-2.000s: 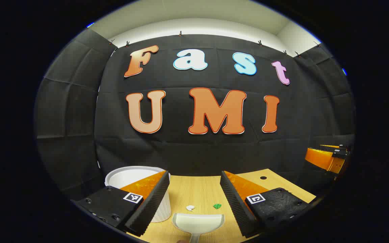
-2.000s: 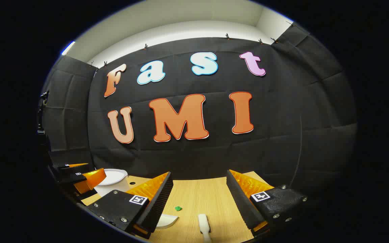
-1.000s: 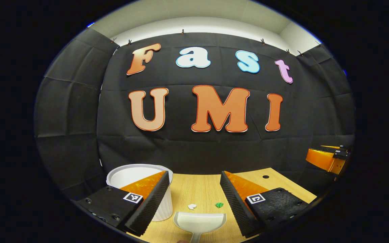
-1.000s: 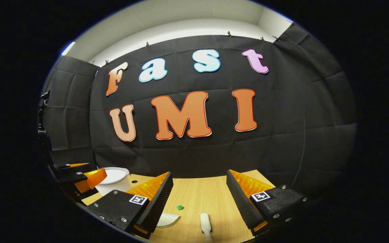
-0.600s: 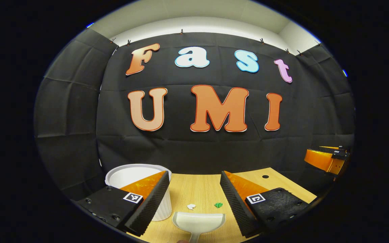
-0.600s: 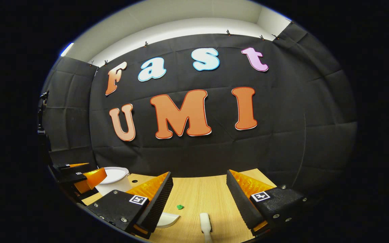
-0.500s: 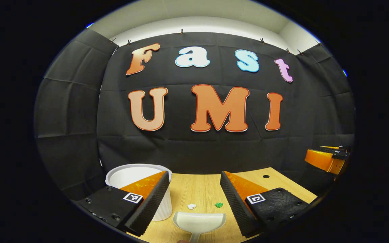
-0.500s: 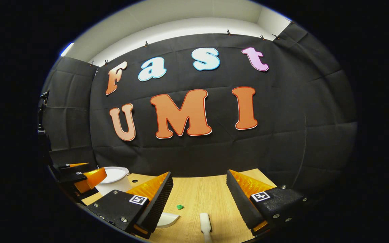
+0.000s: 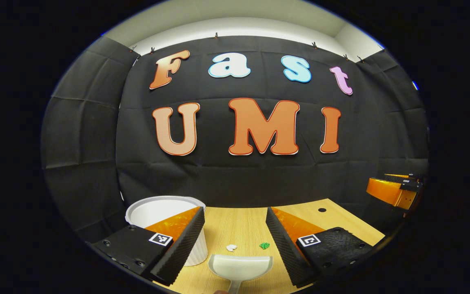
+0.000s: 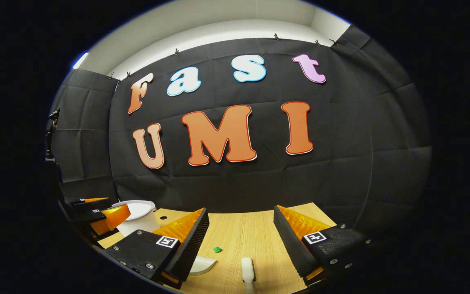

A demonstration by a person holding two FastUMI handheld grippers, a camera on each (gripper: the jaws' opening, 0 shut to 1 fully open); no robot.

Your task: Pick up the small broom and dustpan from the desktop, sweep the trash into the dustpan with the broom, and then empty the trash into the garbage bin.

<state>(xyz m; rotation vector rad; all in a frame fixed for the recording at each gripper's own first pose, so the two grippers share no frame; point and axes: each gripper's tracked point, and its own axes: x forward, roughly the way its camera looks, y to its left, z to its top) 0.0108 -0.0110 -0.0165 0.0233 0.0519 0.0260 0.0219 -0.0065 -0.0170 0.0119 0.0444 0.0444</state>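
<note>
Between the left tool's (image 9: 235,232) spread fingers lies a white, seemingly empty dustpan (image 9: 240,268).

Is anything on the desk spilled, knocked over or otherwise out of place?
Two scraps lie loose on the desktop: a white scrap and a green scrap, just beyond the dustpan. The bin stands upright; nothing else stands out.

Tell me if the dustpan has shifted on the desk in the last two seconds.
No. The dustpan sits as before beside the white bin, just short of the white scrap.
</note>
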